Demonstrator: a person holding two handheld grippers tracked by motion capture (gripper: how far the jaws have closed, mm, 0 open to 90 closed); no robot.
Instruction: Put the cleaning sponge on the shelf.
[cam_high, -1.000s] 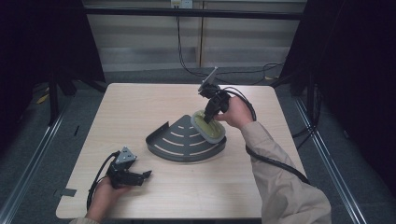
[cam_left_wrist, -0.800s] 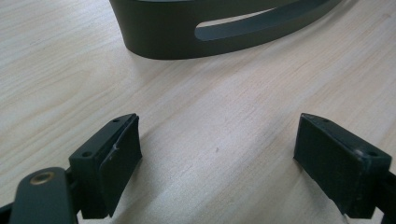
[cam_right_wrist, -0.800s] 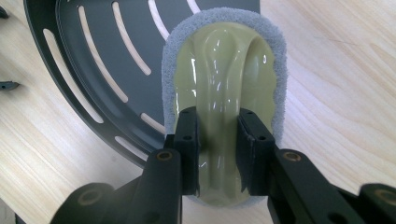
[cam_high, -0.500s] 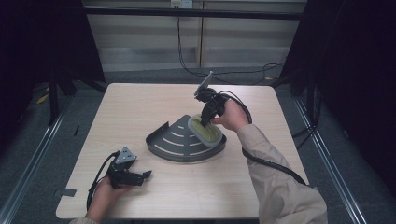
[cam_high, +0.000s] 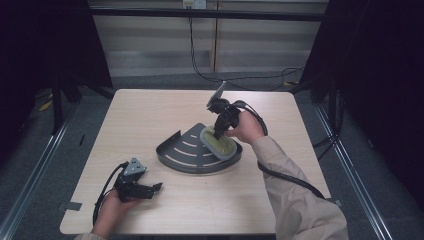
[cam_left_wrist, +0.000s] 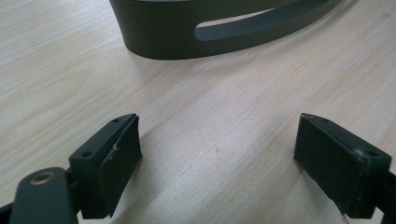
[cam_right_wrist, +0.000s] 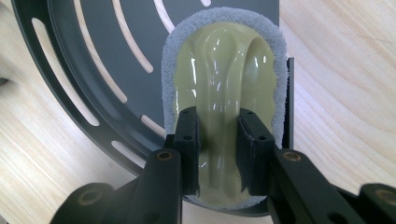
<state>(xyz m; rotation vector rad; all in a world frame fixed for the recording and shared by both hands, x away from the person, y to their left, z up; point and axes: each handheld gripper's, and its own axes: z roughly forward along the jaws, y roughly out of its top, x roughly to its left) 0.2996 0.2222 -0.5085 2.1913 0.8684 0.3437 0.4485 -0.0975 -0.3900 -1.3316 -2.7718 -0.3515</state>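
Observation:
An olive-green scrubber with a grey sponge rim (cam_high: 220, 141) (cam_right_wrist: 219, 88) lies in a dark fan-shaped slotted tray (cam_high: 187, 150) (cam_right_wrist: 84, 60) at mid-table. My right gripper (cam_high: 219, 131) (cam_right_wrist: 218, 149) points down at it, its jaws shut on the scrubber's raised glossy handle. Near the table's front left, my left gripper (cam_high: 152, 189) (cam_left_wrist: 219, 163) rests low on the wood, open, with bare table between its pads. The tray's curved wall (cam_left_wrist: 210, 32) stands just beyond it in the left gripper view.
The light wooden table (cam_high: 150, 115) has dark floor and metal rails on both sides. Black cables (cam_high: 295, 180) trail from the right gripper across the table's right part, and another loops by the left hand (cam_high: 102, 200).
My right gripper has carried the scrubber down and a little left, from above the tray's right edge to lying inside the tray. The left gripper has not moved.

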